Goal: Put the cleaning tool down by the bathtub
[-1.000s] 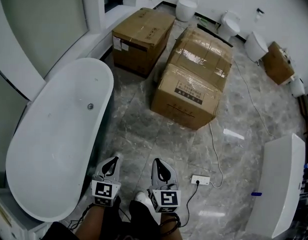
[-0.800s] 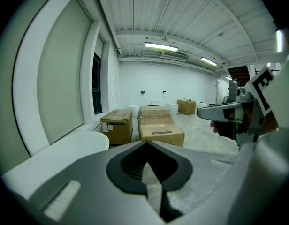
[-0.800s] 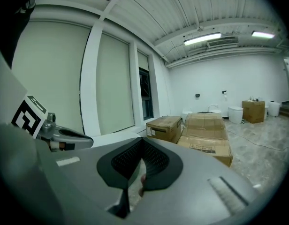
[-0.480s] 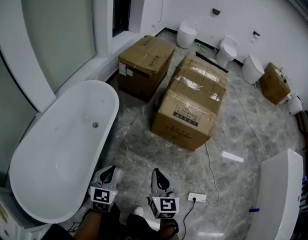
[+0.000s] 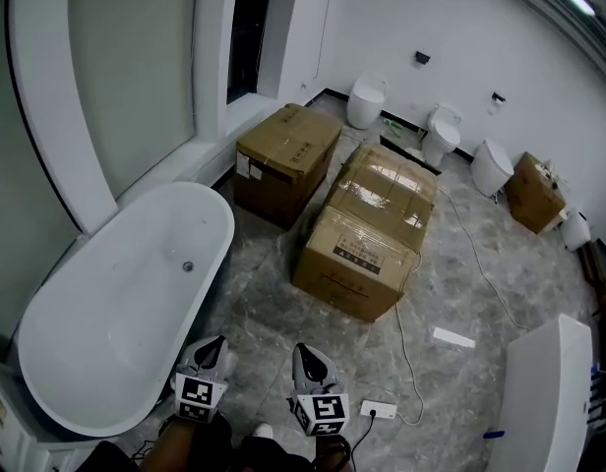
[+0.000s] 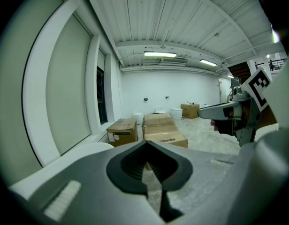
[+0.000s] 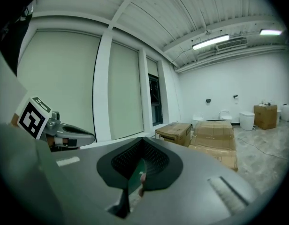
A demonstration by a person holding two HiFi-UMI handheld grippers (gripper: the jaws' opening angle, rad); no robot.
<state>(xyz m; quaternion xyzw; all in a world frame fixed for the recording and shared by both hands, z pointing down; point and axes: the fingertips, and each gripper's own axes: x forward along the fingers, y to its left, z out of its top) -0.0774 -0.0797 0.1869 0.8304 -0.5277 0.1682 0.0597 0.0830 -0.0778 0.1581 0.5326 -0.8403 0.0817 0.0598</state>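
The white oval bathtub stands at the left of the head view, by the window wall. No cleaning tool shows in any view. My left gripper hovers at the bottom of the head view, just off the tub's near end. Its jaws are shut with nothing between them. My right gripper is beside it over the floor, also shut and holding nothing. In the left gripper view, the left gripper points at the boxes, with the right gripper at the right. The right gripper view shows the right gripper.
Three taped cardboard boxes sit on the marble floor ahead. Toilets line the far wall. A white power strip and its cable lie right of my right gripper. Another white fixture stands at the far right.
The head view has tilted up, so more of the far wall and window shows. Both grippers sit a little lower in the frame, still shut.
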